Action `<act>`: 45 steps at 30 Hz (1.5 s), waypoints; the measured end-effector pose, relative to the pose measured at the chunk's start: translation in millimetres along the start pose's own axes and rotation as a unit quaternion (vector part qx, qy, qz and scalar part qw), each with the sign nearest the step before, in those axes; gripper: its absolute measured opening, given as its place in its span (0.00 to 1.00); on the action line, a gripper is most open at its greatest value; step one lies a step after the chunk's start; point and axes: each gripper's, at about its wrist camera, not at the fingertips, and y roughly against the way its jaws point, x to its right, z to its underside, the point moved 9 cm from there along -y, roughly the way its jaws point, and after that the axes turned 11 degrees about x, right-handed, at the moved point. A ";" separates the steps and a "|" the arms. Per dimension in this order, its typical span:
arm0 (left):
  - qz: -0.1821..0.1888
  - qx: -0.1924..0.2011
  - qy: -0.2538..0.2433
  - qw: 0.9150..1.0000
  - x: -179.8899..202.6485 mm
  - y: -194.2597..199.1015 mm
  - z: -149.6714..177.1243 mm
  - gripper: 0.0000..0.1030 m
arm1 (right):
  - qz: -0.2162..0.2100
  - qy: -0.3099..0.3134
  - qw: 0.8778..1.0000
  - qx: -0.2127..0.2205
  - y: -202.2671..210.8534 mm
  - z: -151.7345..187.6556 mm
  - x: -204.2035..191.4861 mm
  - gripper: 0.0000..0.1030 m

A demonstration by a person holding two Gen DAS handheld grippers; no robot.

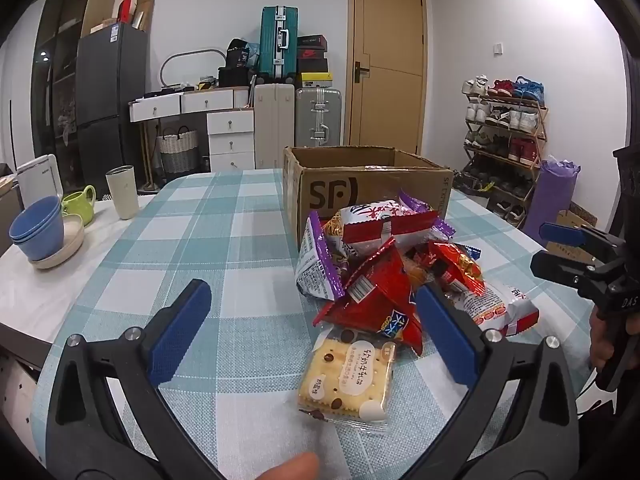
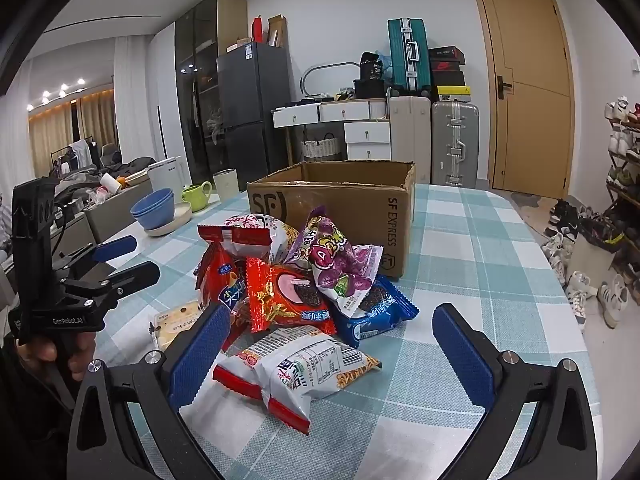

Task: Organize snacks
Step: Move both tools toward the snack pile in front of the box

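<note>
Hovering wide open, the left gripper point(image 1: 312, 332) and right gripper point(image 2: 340, 344) face a heap of crinkly foil snack packets point(image 2: 296, 280), the brown cardboard box point(image 2: 332, 200) just beyond.

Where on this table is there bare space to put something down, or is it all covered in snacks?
Plenty is bare. The checked tablecloth lies open between the snack pile and the blue bowls, green mug and cream tumbler. Another free stretch runs right of the cardboard box. It is crowded right in front of the box, where the packets are heaped.
</note>
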 end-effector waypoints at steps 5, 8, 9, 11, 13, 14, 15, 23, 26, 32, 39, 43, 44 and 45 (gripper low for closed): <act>0.004 0.010 0.002 1.000 0.4 1.4 -1.8 0.99 | -0.002 -0.004 1.000 -0.001 -0.8 1.1 -0.2 1.00; 0.002 0.007 -0.002 1.000 0.5 1.0 -1.1 0.99 | -0.002 -0.004 1.000 -0.002 -0.8 1.6 0.0 1.00; 0.002 0.006 -0.001 1.000 0.3 1.5 -1.0 0.99 | -0.002 -0.004 1.000 -0.003 -0.7 1.9 0.4 1.00; 0.000 0.004 -0.003 1.000 0.6 1.2 -0.7 0.99 | -0.002 -0.007 1.000 -0.004 -1.6 4.9 -1.5 1.00; -0.001 0.003 -0.002 1.000 0.6 2.1 3.2 0.99 | -0.002 -0.009 1.000 -0.007 -5.1 7.3 -1.9 1.00; -0.001 0.001 -0.003 1.000 0.8 1.2 3.4 0.99 | -0.003 -0.010 1.000 -0.008 -5.8 7.6 0.5 1.00; 0.000 0.002 -0.002 1.000 0.7 1.8 3.8 0.99 | -0.003 -0.010 1.000 -0.009 -5.8 7.8 0.4 1.00; -0.003 -0.001 -0.005 1.000 -2.6 -0.9 5.2 0.99 | -0.004 -0.003 1.000 -0.005 -3.3 3.5 -3.7 1.00; -0.005 0.000 -0.001 1.000 -8.0 -7.9 4.8 0.99 | -0.005 -0.002 1.000 -0.006 -2.2 3.4 -4.8 1.00; -0.009 -0.002 0.005 1.000 -13.8 -4.0 1.3 0.99 | 0.000 -0.001 1.000 -0.013 -4.5 6.3 -5.5 1.00; -0.010 -0.001 0.004 1.000 -15.4 -3.4 0.4 0.99 | 0.004 -0.001 1.000 -0.019 -5.7 7.5 -4.8 1.00; -0.011 -0.002 0.004 1.000 -16.0 -3.7 0.1 0.99 | 0.005 -0.001 1.000 -0.022 -6.3 7.1 -3.7 1.00; -0.011 -0.002 0.003 1.000 -14.9 -4.2 0.2 0.99 | 0.006 -0.002 1.000 -0.023 -6.4 7.1 -3.8 1.00; -0.011 -0.003 0.003 1.000 -15.5 -4.4 0.1 0.99 | 0.007 -0.001 1.000 -0.024 -6.6 7.3 -3.7 1.00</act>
